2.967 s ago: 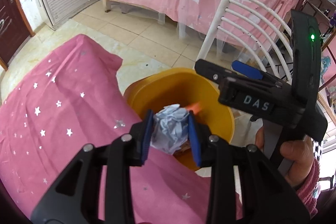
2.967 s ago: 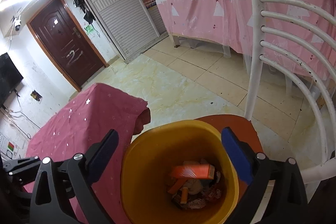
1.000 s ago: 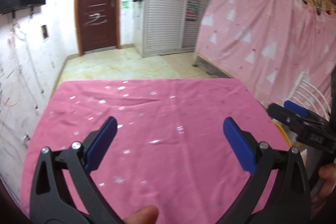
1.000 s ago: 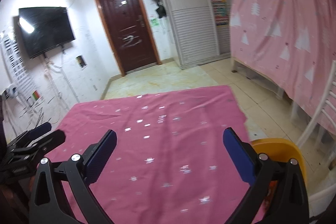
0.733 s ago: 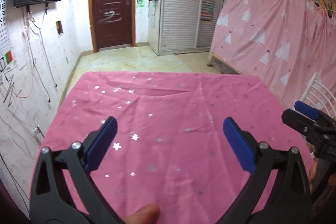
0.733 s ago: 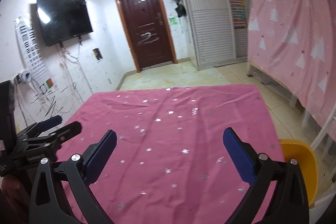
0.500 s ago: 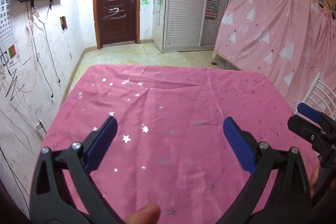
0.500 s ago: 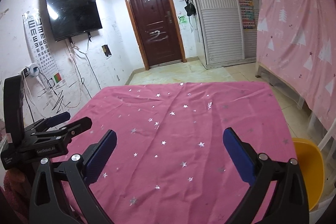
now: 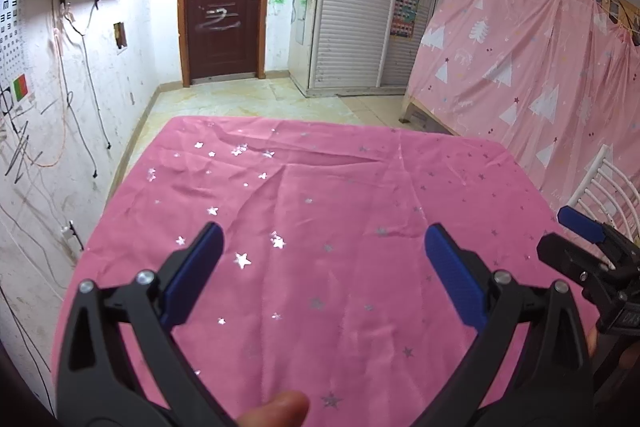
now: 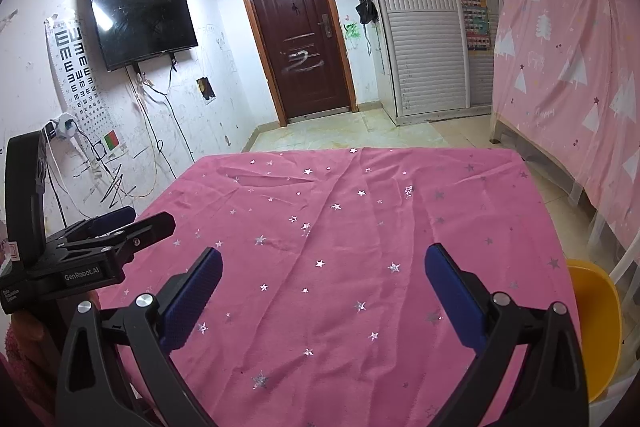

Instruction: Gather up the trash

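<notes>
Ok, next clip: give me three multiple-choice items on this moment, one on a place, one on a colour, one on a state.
1. Where is the bin relative to the table?
A. beyond its far edge
B. off its right edge
C. on top of it

2. What colour is the tablecloth?
A. pink with silver stars
B. plain white
C. green checked

3. What state is the left gripper in?
A. shut on paper
B. shut on nothing
C. open, holding nothing

Key: 1 B, the yellow bin shows past the cloth's right edge; 2 A, stars glint on pink; 3 C, jaws spread wide over bare cloth.
</notes>
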Demonstrator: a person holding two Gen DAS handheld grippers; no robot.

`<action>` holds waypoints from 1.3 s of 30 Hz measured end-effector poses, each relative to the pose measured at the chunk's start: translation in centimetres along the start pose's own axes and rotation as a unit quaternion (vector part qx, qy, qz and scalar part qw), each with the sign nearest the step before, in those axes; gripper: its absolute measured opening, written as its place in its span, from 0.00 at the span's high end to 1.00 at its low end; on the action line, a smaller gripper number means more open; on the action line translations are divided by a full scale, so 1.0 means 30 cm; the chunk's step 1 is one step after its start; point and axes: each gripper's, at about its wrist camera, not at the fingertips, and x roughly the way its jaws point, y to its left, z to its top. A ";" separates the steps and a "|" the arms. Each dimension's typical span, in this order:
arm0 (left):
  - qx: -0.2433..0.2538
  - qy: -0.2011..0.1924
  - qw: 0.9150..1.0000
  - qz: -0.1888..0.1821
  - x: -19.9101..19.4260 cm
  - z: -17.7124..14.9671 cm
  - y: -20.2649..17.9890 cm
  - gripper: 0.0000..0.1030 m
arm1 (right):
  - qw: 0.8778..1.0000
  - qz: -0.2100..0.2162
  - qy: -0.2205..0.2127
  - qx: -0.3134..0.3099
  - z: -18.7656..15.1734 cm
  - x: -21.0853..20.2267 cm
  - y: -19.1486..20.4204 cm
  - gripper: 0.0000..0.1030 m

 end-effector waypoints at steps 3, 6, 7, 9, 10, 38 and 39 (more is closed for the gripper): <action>0.001 0.001 1.000 -0.001 -0.001 0.002 -0.001 0.06 | 1.000 0.000 0.001 0.000 0.001 0.002 -0.001 0.09; 0.000 0.001 1.000 -0.002 -0.001 0.002 -0.001 0.06 | 1.000 0.000 0.001 0.000 0.002 0.004 -0.002 0.09; 0.000 0.002 1.000 -0.002 -0.001 0.001 -0.001 0.06 | 1.000 0.001 0.001 0.000 0.002 0.004 -0.004 0.09; 0.000 0.002 1.000 -0.001 -0.001 0.001 -0.002 0.06 | 1.000 0.001 0.001 0.000 0.000 0.005 -0.003 0.09; 0.001 0.002 1.000 -0.001 -0.002 0.001 -0.002 0.06 | 1.000 0.001 0.001 0.000 0.000 0.005 -0.003 0.09; 0.001 0.007 1.000 -0.002 0.004 0.004 -0.021 0.06 | 1.000 0.000 -0.001 0.000 -0.012 0.000 -0.007 0.09; 0.001 0.007 1.000 -0.003 0.004 0.005 -0.020 0.06 | 1.000 0.000 -0.001 0.001 -0.012 -0.002 -0.007 0.09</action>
